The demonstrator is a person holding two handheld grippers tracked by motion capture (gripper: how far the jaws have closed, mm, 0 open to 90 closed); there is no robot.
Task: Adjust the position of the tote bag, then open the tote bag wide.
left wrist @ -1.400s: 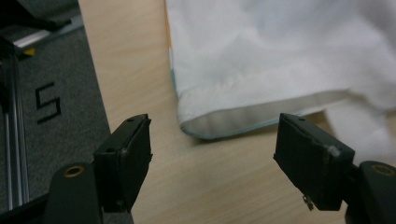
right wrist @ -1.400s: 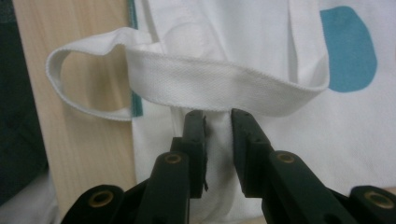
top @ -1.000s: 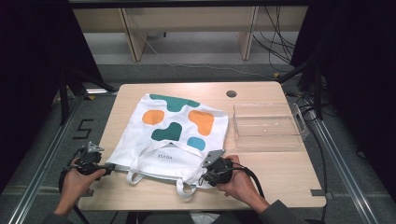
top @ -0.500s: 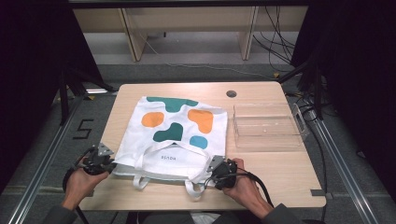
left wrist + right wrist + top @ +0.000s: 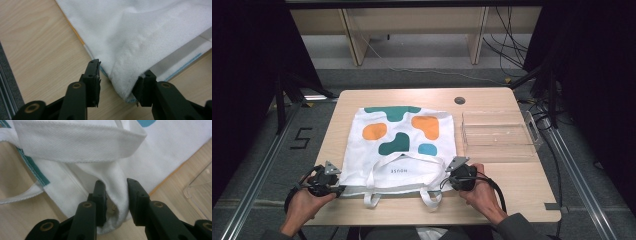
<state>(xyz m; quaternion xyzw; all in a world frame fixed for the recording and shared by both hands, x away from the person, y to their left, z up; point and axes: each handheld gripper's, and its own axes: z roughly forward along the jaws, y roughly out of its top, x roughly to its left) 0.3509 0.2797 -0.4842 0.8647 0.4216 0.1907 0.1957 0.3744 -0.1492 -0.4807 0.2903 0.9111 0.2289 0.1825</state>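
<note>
Left tongs (image 5: 117,86): jaws stand apart around the near left corner of the tote bag (image 5: 399,145), cloth between them, one jaw touching the hem, not pinched shut as far as I can judge.
Right tongs (image 5: 116,200): jaws straddle a bunched fold at the bag's near right corner, a narrow gap on each side; they look loose rather than clamped, though I cannot be sure.
Hands: left hand (image 5: 302,202) and right hand (image 5: 482,192) sit at the tabletop's near edge, one at each bag corner.
Tote bag: lies flat on the middle of the tabletop (image 5: 512,175), white with teal, orange and blue blotches, its handles (image 5: 374,197) trailing towards the person.
Step in hand: I judge it to be taking hold of both near corners.
Next move: probably needs both jaws to close firmly on the cloth together before any lift or fold.
Clear tray (image 5: 499,135): just beside the bag, on the right.
Hard to make out: how many cloth layers each pair has caught; the print on the bag is too small to read.
</note>
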